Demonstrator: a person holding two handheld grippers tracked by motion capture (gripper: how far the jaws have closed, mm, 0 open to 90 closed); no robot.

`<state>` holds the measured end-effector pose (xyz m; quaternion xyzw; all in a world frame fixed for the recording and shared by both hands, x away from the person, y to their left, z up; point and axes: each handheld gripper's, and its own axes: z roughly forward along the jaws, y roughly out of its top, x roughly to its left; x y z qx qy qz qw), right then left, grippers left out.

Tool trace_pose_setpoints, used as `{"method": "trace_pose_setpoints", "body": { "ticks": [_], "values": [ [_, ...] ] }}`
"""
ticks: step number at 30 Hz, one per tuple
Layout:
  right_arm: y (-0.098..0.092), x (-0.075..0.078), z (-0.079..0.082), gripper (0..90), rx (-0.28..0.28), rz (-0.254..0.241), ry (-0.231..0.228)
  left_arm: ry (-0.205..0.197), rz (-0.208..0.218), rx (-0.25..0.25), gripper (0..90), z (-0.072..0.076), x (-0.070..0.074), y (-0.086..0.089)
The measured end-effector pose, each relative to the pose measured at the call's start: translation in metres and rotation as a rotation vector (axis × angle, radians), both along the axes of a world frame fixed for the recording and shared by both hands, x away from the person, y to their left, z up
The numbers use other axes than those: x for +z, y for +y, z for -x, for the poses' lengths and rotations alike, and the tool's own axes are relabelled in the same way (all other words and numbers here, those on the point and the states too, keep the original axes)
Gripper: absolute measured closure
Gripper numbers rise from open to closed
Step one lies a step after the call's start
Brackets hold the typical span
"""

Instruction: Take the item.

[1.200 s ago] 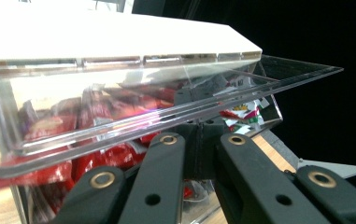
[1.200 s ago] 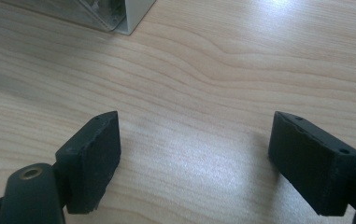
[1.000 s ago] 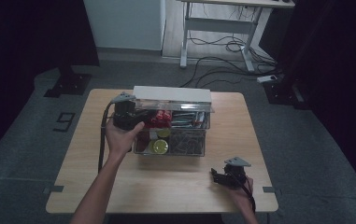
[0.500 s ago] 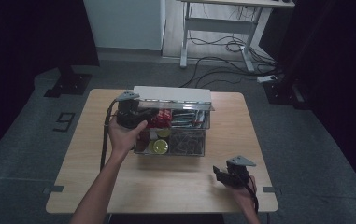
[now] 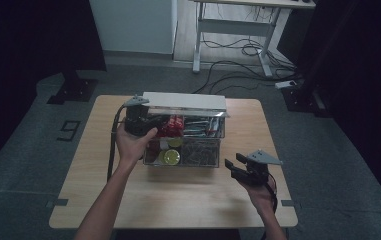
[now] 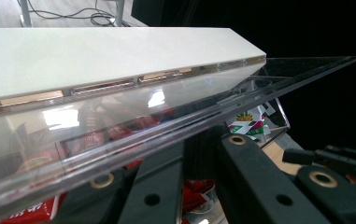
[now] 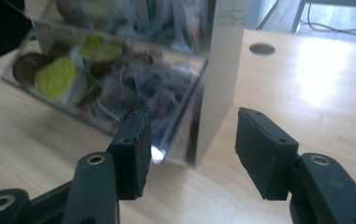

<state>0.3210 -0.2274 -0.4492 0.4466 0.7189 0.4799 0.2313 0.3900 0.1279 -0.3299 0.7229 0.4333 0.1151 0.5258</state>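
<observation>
The left gripper sat at the left end of the clear box, its jaws pushed in under the raised transparent lid; whether they pinched the lid or merely propped it could not be told. The left hand wrapped the gripper from below, the forearm running up from the table's near edge. Inside the box, beside the jaws, lay red packets, with yellow round pieces in the front compartment. A white strip capped the lid's far edge, and the box's long axis ran across the wooden table. The right gripper hovered just beside the box's near right corner, jaws spread wide and empty, pointing toward it. Its hand came from the near edge.
</observation>
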Motion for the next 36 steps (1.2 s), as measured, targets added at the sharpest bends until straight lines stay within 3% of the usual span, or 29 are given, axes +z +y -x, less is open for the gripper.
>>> {"method": "trace_pose_setpoints", "body": {
  "ticks": [12, 24, 36],
  "values": [
    [0.013, 0.042, -0.011, 49.6, 0.010, -0.055, -0.045, -0.002, 0.017, -0.003, 89.3, 0.001, -0.001, 0.002],
    [0.029, 0.063, -0.024, 50.2, 0.033, -0.059, -0.054, 0.000, 0.020, -0.003, 89.6, 0.001, 0.000, 0.003],
    [0.048, 0.079, -0.035, 56.6, 0.057, -0.039, -0.072, -0.003, 0.022, -0.002, 89.7, 0.003, 0.001, 0.004]
  ]
}}
